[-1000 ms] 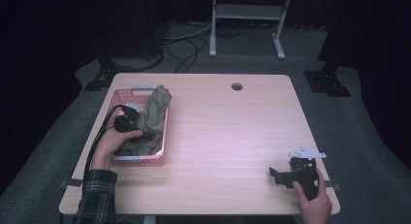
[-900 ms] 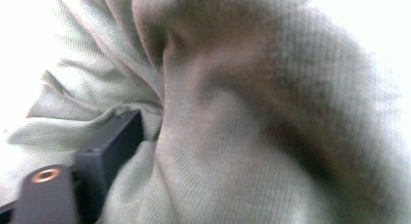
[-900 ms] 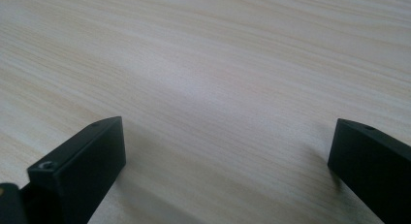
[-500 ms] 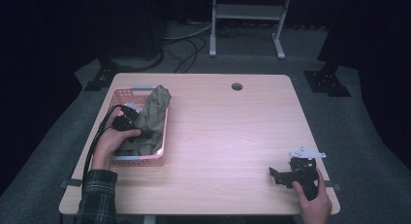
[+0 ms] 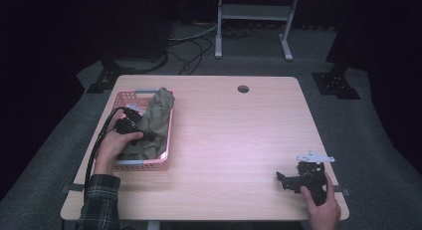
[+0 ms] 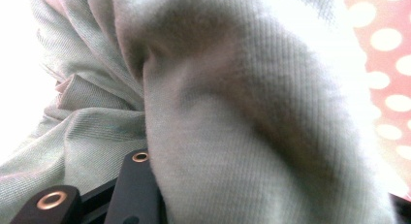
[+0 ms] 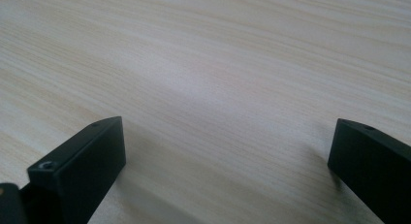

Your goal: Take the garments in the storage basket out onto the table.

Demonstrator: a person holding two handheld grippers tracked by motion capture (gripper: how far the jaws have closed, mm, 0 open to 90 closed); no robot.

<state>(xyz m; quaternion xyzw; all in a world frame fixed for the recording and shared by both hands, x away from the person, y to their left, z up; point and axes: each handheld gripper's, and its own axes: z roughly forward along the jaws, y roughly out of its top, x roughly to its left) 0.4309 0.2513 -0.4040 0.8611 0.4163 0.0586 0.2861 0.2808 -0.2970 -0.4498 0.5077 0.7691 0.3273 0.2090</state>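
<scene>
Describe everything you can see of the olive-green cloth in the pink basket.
The olive-green cloth is a soft, fine-ribbed knit, crumpled into thick folds. It lies in the pink basket at the table's left side, heaped above the rim and draped over the far right edge. In the left gripper view its folds bulge over the black jaws. The left gripper, held in the person's hand, has just been closing its jaws and is now pinching a bunch of the fabric. Nothing else touches it.

Cloth [image 5: 155, 121] lies in basket [image 5: 168, 135] at the table's [image 5: 234, 140] left side. Right gripper [image 5: 293, 181] rests on the table's near right corner, well apart.
</scene>
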